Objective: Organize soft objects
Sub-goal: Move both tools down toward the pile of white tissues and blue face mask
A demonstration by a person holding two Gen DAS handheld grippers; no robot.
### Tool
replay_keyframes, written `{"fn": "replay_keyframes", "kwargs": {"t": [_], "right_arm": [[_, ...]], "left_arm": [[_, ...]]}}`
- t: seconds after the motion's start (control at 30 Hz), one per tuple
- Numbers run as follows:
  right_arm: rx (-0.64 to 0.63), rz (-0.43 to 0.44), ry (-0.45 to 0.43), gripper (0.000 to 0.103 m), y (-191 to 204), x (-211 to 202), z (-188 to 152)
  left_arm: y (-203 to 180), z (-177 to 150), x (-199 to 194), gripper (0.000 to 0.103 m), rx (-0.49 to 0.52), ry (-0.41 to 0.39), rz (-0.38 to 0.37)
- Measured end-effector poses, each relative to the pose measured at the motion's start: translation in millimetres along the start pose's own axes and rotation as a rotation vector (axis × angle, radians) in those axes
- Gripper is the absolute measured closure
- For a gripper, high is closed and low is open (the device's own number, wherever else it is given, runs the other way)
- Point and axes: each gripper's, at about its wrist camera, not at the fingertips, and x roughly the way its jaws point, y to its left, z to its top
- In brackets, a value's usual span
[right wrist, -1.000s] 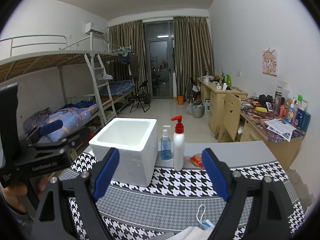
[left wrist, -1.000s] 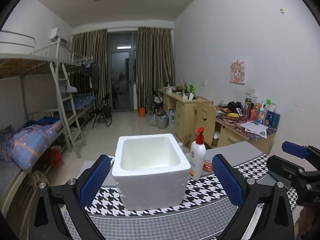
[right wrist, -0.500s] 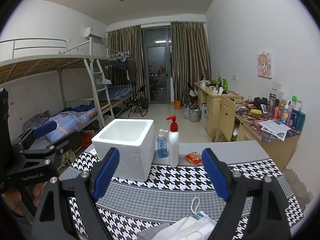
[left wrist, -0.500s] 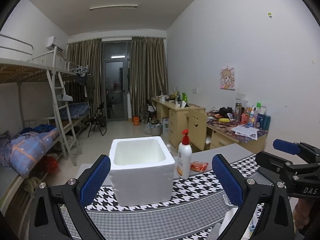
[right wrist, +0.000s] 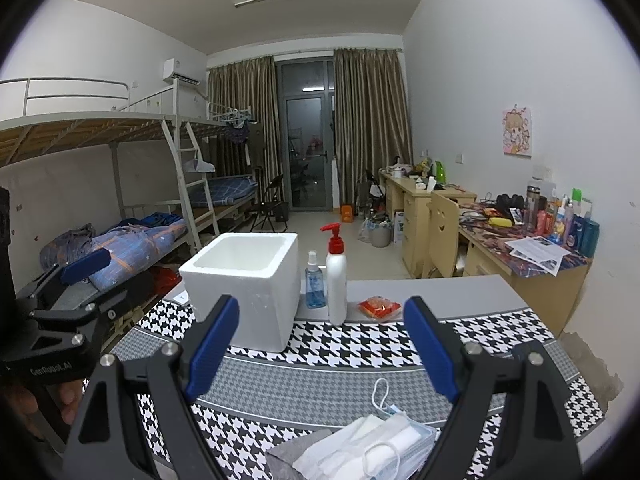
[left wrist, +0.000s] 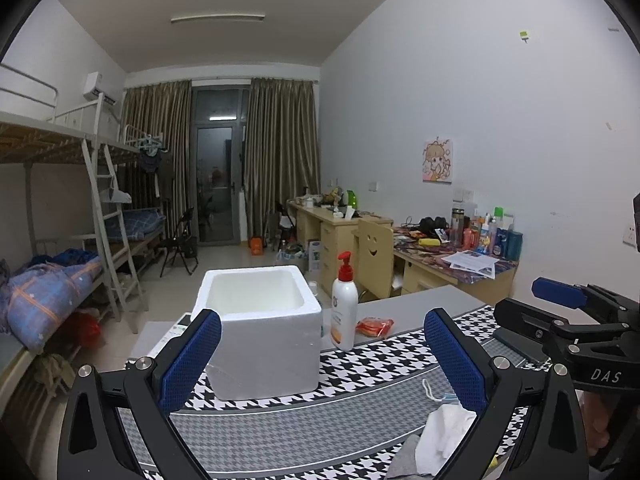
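1. Near the table's front edge, a loose pile of soft things lies on the houndstooth cloth [right wrist: 340,344]: face masks [right wrist: 384,436] with white ear loops, some white tissue or cloth, and a grey piece beside them.
2. Both grippers hang over that front edge. The right gripper [right wrist: 320,348] has its blue pads spread wide with nothing between them, and the pile sits just below and ahead of it. The left gripper [left wrist: 320,360] is equally wide and empty; in its view the pile shows low at the right.
3. Further back, toward the left side of the table, stands a white foam box [right wrist: 244,284], open-topped and apparently empty, though its floor is only partly visible.
4. Just right of the box stand a white pump bottle [right wrist: 336,284] and a small blue spray bottle [right wrist: 315,284]; an orange packet [right wrist: 378,307] lies near them on bare grey table.
5. Judging by this, sorting has barely begun: nothing is gripped, nothing seems to be in the box, and the whole pile is left to pick up and, probably, put there.
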Motion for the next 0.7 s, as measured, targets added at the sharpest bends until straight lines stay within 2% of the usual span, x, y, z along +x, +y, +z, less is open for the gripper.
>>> {"fn": "replay_keyframes", "kwargs": {"t": [0.1,0.7], "right_arm": [[0.002,-0.011,-0.002,0.016,-2,-2,-4],[0.043,-0.070,0.015,0.016,-22,-10,-32]], "left_arm": [[-4,-3,-3,0.001,0.007,-0.010,0.005],[-29,-24,-3,0.001,0.001,0.002,-0.093]]}}
